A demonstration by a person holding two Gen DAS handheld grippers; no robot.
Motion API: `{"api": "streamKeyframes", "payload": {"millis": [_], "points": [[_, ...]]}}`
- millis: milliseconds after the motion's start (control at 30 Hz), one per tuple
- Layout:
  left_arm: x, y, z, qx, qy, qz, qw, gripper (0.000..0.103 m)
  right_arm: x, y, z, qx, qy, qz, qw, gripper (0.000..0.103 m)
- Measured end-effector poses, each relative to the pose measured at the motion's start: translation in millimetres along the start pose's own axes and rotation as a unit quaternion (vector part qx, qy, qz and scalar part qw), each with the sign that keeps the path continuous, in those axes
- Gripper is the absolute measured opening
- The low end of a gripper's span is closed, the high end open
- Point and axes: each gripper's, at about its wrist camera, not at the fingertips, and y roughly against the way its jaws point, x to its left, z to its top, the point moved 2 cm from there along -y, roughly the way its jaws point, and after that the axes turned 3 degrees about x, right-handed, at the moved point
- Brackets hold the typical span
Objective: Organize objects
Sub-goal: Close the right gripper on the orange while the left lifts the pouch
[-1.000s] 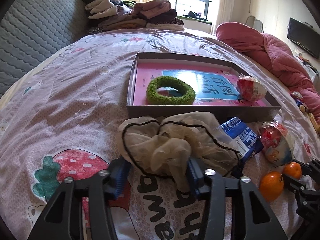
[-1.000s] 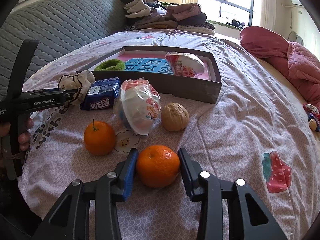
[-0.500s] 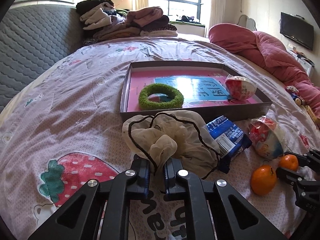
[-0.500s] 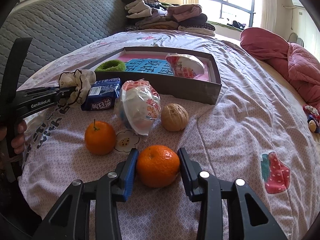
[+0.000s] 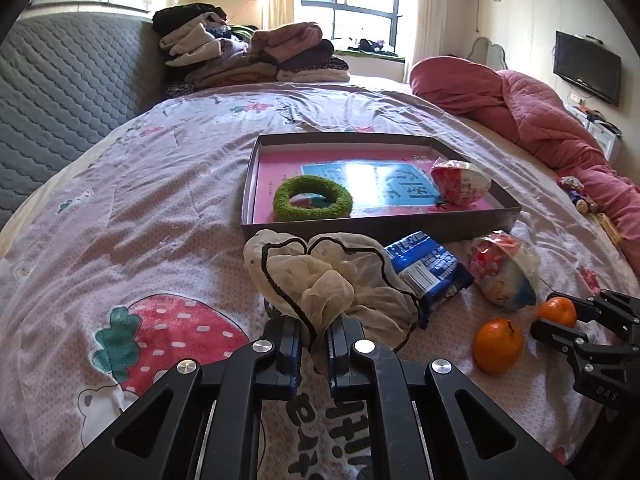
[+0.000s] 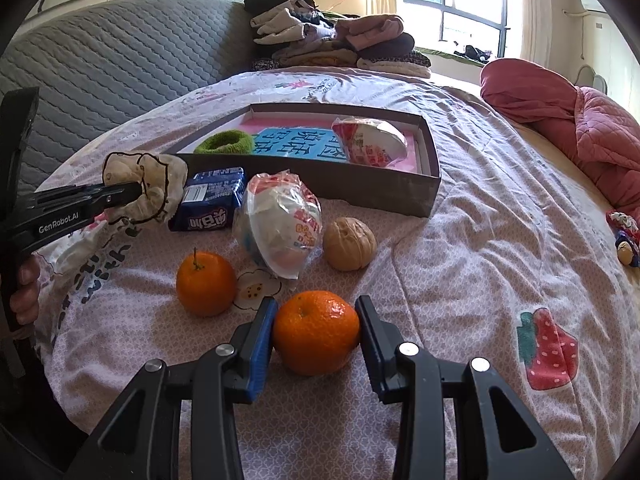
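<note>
On the pink printed bedspread (image 6: 460,240), the left gripper (image 5: 313,350) is pinched tight on a cream gauze scrunchie with black edging (image 5: 320,280), its far part resting on the bed at the shallow grey cardboard box's (image 5: 400,226) six o'clock. Inside the box lie a green fuzzy ring (image 5: 313,199) and a plastic-wrapped bowl (image 5: 460,182). At the scrunchie's three o'clock sit a blue snack packet (image 5: 424,266), another wrapped bowl (image 6: 280,228), a tan walnut (image 6: 349,245) and a loose orange mandarin (image 6: 206,283). The right gripper (image 6: 316,336) clamps a second orange mandarin (image 6: 316,332) that rests on the bedspread.
</note>
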Motion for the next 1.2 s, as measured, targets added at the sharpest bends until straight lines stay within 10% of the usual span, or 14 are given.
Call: {"api": "streamKeyframes", "payload": {"millis": [1200], "points": [[-19.1, 90.2, 22.8, -0.143, -0.014, -0.014, 0.9895, 0.009, 4.9, 56.5, 28.6, -0.164, 0.006, 0.004, 0.986, 0.040]]}}
